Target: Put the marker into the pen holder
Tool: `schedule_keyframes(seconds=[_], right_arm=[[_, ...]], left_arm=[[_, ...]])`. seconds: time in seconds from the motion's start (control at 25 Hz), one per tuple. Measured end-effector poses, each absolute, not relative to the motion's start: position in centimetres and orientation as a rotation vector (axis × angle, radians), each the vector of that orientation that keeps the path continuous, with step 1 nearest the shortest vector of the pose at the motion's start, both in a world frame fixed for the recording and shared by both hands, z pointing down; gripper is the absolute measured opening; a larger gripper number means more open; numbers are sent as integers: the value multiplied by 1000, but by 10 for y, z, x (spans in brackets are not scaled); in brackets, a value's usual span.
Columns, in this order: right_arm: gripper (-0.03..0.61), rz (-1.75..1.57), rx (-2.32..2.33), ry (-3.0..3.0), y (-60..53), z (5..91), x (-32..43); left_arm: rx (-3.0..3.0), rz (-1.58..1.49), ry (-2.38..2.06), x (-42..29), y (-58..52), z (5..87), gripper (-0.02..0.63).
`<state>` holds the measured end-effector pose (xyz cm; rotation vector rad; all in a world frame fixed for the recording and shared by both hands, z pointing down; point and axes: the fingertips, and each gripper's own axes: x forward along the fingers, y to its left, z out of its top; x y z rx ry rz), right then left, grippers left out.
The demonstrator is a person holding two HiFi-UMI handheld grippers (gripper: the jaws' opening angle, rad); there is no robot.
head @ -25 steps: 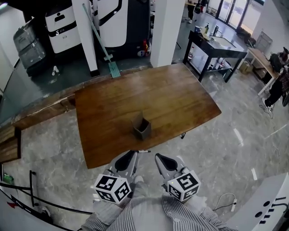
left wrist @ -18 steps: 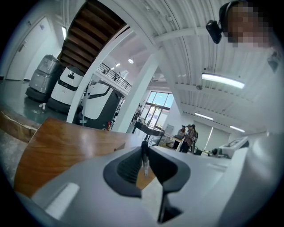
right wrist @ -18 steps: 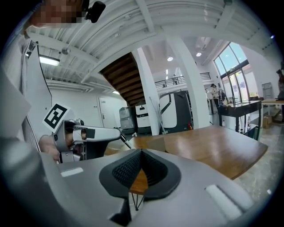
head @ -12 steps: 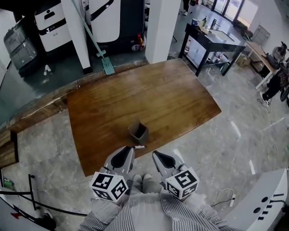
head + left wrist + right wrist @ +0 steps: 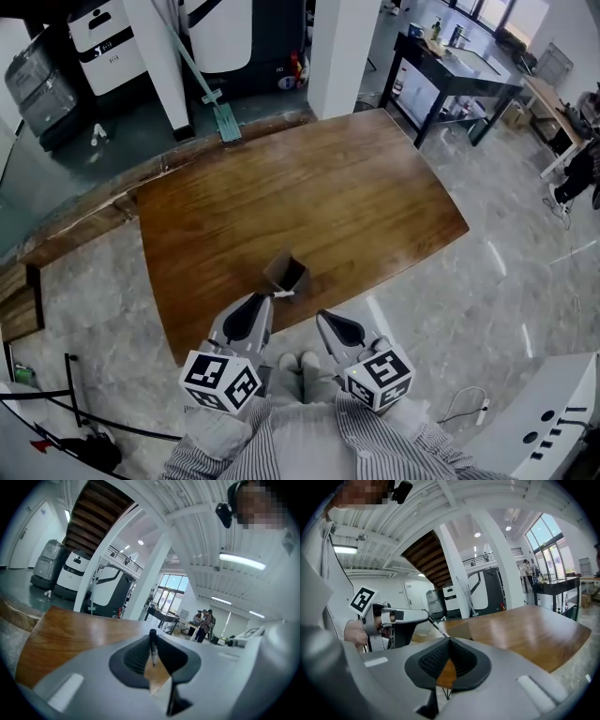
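A dark square pen holder [image 5: 288,273] stands open-topped near the front edge of the wooden table [image 5: 356,197]. My left gripper [image 5: 262,299] is shut on a slim marker [image 5: 282,293], which sticks out sideways to the right just in front of the holder's near wall. In the left gripper view the marker [image 5: 153,647] is pinched upright between the closed jaws of the left gripper [image 5: 153,638]. My right gripper [image 5: 324,320] sits to the right, off the table's front edge, shut and empty. From the right gripper [image 5: 449,642] I see the left gripper [image 5: 393,617] with the marker [image 5: 436,626].
A green-handled mop [image 5: 208,89] leans by a white pillar [image 5: 339,52] behind the table. A black workbench [image 5: 455,80] stands at the back right. White machines [image 5: 108,56] line the back left. The person's shoes [image 5: 300,364] are on the marble floor under the grippers.
The left gripper has carried the marker forward, from the table's front edge up to the pen holder's near side. The right gripper has stayed shut beside it.
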<state>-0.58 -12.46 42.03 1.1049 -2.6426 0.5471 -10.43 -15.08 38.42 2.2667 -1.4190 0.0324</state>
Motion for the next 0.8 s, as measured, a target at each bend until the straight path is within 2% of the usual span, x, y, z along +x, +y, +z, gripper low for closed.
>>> schedule_keyframes(seconds=[0.8], right_arm=[[-2,741,1054,-2564,-150,470,-8]], left_arm=[[2156,19,-1454,-114,-196,422,49]])
